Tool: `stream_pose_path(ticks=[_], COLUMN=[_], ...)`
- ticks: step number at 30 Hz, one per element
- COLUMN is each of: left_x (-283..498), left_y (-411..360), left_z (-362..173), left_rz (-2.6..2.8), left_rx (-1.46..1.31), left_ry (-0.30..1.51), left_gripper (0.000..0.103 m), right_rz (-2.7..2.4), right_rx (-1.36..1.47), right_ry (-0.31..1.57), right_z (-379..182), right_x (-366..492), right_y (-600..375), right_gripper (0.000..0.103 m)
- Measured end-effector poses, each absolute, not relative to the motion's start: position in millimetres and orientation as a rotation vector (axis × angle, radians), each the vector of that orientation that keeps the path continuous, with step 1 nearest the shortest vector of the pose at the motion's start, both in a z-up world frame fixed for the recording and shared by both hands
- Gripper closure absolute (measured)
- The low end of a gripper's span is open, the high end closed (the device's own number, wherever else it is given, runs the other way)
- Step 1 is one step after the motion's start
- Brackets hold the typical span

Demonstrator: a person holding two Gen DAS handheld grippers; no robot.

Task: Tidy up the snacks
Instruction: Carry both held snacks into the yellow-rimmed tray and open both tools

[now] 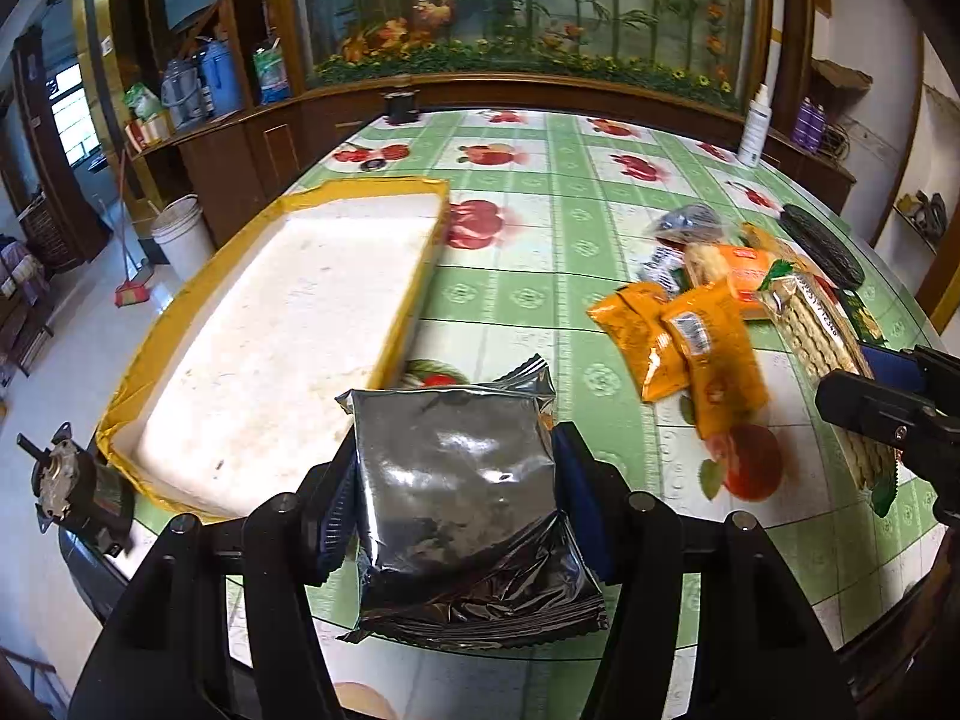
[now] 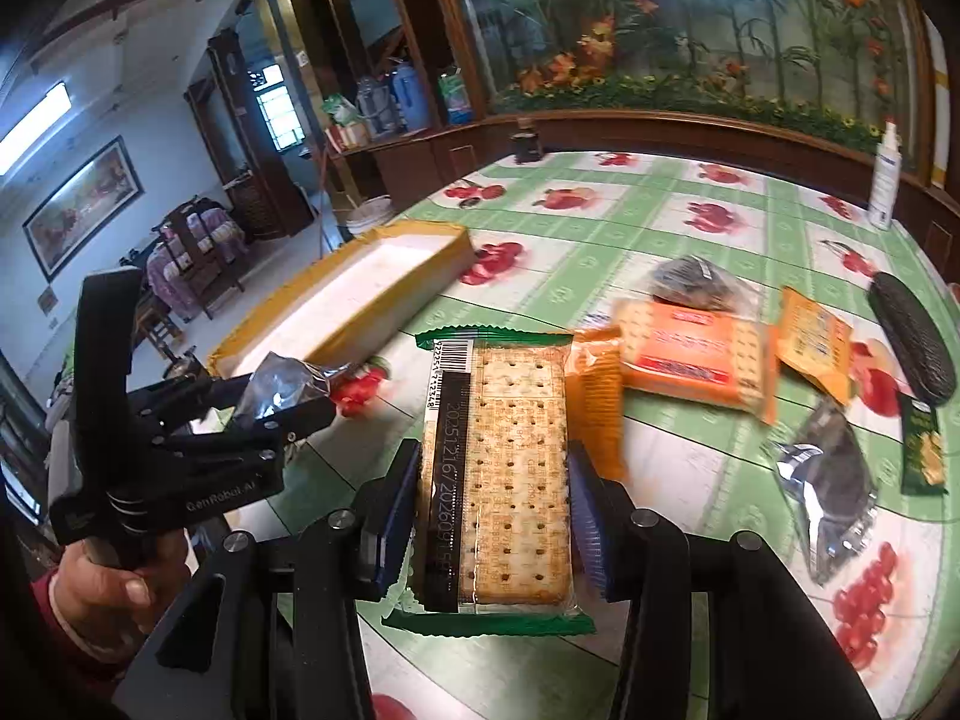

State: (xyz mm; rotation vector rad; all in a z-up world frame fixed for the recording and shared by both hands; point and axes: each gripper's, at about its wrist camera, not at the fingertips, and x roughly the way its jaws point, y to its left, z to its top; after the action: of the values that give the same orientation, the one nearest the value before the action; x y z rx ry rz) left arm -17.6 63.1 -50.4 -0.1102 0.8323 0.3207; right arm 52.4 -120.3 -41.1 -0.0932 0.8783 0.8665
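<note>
Left gripper (image 1: 456,498) jaws pinch a shiny black foil packet (image 1: 462,510), lifted above the fruit-print green table (image 1: 540,276), beside the yellow-rimmed white tray (image 1: 288,324). Right gripper (image 2: 495,510) jaws clamp a clear-wrapped cracker pack with green ends (image 2: 504,480); orange snack packets (image 2: 696,366) lie scattered near

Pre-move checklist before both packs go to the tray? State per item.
1. Left claw shut on silver foil packet: ok.
2. Right claw shut on cracker pack: ok.
3. Yellow-rimmed tray floor free for drops: ok.
4. Both packs lifted off the tablecloth: cannot tell.
5. Loose orange packs away from the tray: ok.
</note>
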Motion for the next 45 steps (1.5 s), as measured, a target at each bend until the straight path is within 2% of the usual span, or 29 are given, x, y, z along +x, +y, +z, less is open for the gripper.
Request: stream_pose_path(ticks=[18,27,35,38,40,45], left_x=[-26,-12,-9,-9,-10,-17], left_y=[182,220,226,225,225,221], left_z=[-47,-73,-84,-85,-83,-67], left_rz=[0.550,0.637,0.674,0.676,0.672,0.679], left_rx=[-0.233,-0.249,-0.202,-0.204,-0.215,-0.230], left_ry=[0.799,0.873,0.924,0.932,0.932,0.869], left_gripper=[0.044,0.044,0.043,0.037,0.032,0.031], right_rz=[1.124,1.147,1.117,1.113,1.106,1.164], right_rx=[-0.089,-0.192,-0.253,-0.255,-0.242,-0.017], right_ry=[0.884,0.949,0.972,0.965,0.957,0.962], right_z=[-43,-82,-107,-104,-100,-85], right_x=[63,73,75,74,75,90], right_y=[37,134,152,150,145,108], right_gripper=[0.056,0.056,0.056,0.055,0.050,0.033])
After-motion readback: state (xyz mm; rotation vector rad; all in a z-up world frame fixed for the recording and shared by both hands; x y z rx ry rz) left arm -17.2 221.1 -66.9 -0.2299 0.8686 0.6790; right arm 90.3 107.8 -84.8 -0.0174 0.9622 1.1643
